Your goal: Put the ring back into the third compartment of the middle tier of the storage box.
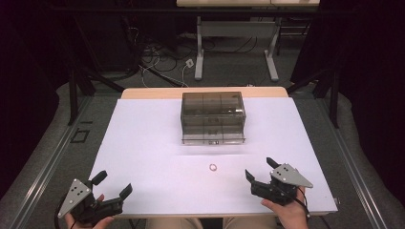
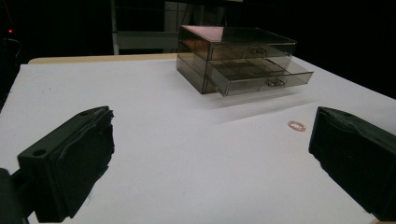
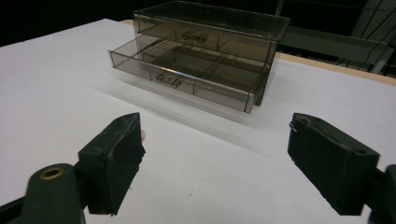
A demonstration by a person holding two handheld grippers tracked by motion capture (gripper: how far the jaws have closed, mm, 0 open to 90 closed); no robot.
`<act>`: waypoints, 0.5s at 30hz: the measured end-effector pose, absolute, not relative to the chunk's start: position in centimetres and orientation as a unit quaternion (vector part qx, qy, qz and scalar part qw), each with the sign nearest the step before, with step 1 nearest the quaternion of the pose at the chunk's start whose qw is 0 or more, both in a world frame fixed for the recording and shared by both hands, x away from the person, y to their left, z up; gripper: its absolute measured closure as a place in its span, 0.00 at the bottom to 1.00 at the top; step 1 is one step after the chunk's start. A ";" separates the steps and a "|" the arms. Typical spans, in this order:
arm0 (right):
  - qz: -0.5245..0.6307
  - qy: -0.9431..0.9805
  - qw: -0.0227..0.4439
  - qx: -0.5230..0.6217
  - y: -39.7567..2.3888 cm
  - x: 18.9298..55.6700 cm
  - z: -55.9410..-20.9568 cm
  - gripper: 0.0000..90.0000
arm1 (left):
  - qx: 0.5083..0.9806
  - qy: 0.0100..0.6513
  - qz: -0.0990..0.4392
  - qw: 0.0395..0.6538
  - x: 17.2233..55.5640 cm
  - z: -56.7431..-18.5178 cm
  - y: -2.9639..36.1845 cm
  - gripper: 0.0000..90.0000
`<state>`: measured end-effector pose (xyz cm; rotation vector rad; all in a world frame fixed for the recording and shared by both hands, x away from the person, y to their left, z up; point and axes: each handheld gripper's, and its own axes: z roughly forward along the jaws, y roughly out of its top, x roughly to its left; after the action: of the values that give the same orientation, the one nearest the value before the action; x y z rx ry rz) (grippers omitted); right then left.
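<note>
High view: we sit at the approach step, both tools apart and empty, right tool nearest the small ring, probably a ring, at centre frame; left tool idle. Next, straddle and pinch it for the open lower drawer.

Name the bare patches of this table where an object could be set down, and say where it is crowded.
Free: the white table left and right of the drawer box. Crowded: the strip before its open lower drawer, and the near edge, where the ring lies between left gripper and right gripper.

Lab: floor cables, black curtains
</note>
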<state>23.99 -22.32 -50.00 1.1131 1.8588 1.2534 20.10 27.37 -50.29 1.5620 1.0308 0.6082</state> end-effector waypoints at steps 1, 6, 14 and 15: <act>0.476 0.707 0.313 0.419 -22.1 24.1 -50.0 0.22 | 0.662 0.436 0.260 0.552 20.1 -50.3 27.3 0.00; 0.475 0.716 0.288 0.423 -20.7 24.8 -50.0 0.29 | 0.660 0.437 0.264 0.551 20.1 -50.3 27.4 0.00; 0.475 0.724 0.277 0.416 -18.9 25.7 -49.9 0.37 | 0.648 0.443 0.266 0.559 20.0 -50.4 27.7 0.01; 0.473 0.725 0.274 0.418 -18.8 25.7 -49.9 0.37 | 0.648 0.444 0.266 0.560 20.0 -50.4 27.8 0.01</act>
<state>25.74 -18.77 -49.91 1.1248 1.9503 1.2731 20.00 27.77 -50.35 1.5265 1.0460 0.6273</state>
